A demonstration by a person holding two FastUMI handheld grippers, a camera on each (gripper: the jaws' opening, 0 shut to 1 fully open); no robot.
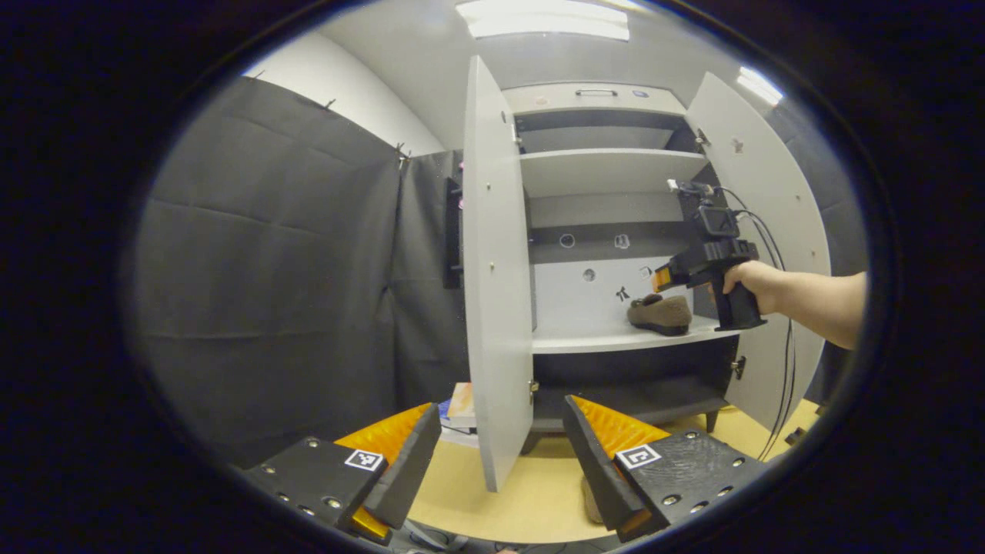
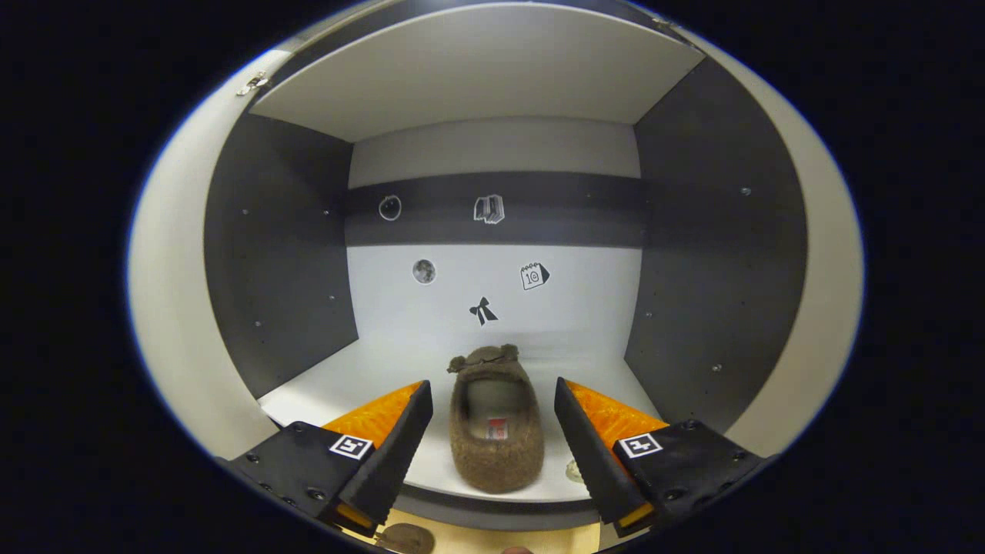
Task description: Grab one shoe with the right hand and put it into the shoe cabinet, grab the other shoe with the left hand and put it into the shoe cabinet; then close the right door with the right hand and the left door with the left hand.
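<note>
The shoe cabinet (image 1: 608,165) stands with both doors wide open, the left door (image 1: 492,269) edge-on and the right door (image 1: 769,223) swung out. One brown fuzzy shoe (image 1: 660,314) rests on the middle shelf (image 1: 600,337). In the right gripper view this shoe (image 2: 496,438) lies heel toward me between the spread fingers of my right gripper (image 2: 492,391), which is open and not pressing on it. A hand holds the right gripper (image 1: 659,278) at the shelf. My left gripper (image 1: 496,454) is open and empty, low before the cabinet. A second brown shoe (image 1: 590,500) peeks out on the floor.
Tan floor (image 1: 523,492) runs in front of the cabinet. A stack of books (image 1: 462,406) lies left of the cabinet's base. Cables (image 1: 786,354) hang from the right gripper along the right door. Black cloth (image 1: 292,292) closes off the left side.
</note>
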